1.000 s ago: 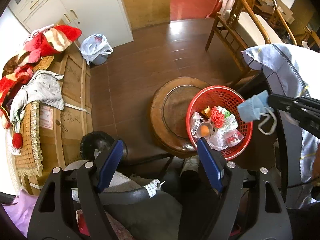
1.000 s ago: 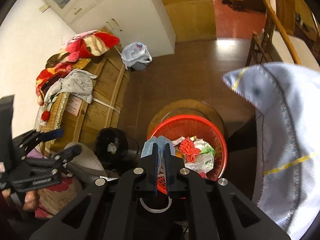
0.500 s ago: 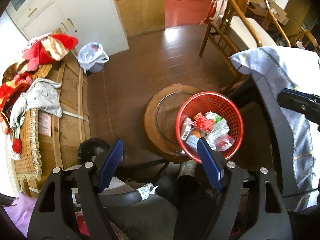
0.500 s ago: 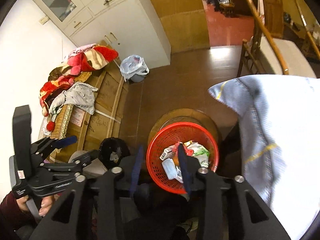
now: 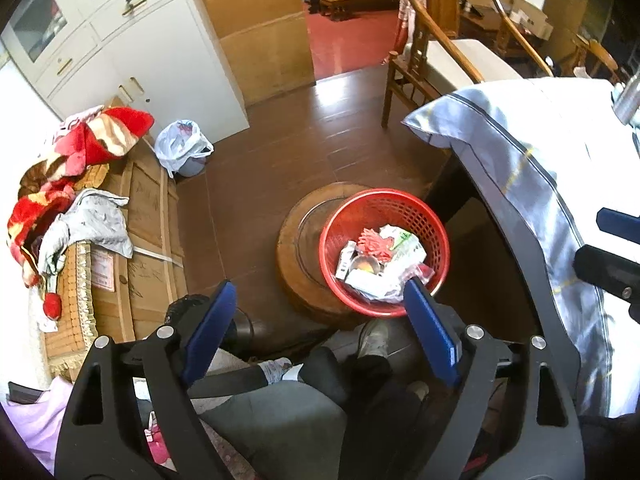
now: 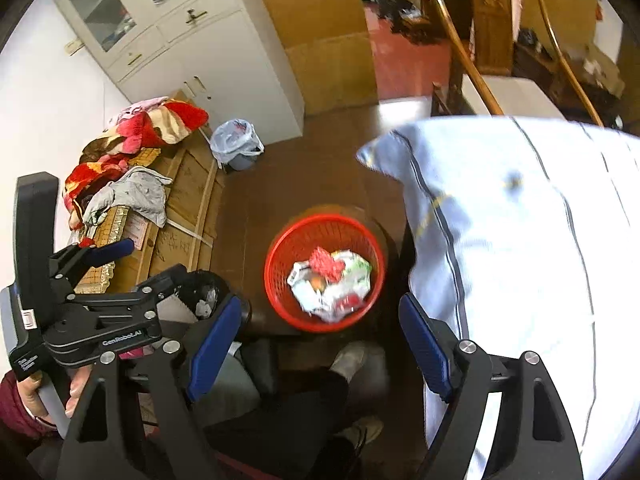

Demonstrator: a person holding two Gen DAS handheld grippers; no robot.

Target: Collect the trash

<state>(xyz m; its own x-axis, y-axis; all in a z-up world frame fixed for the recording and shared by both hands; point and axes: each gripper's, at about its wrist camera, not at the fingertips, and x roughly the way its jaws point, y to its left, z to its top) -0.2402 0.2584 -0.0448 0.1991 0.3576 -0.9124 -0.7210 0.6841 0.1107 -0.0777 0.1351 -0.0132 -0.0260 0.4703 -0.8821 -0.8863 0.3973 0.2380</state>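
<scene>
A red mesh basket stands on a round wooden stool and holds crumpled wrappers and other trash. My left gripper hangs high above and just short of the basket, its jaws opening with nothing between the blue pads. It also shows at the left of the right wrist view. My right gripper is above the basket too, jaws opening wide and empty. Its fingers reach into the left wrist view at the right edge.
A table under a pale blue cloth fills the right side. A wooden chair stands behind it. On the left lie a cardboard box with blankets, a bag-lined bin and a white cabinet. The person's legs and shoes are below.
The right gripper let go of the blue face mask, which dropped into the basket, and its jaws spread wide. Both grippers rose away from the basket.
</scene>
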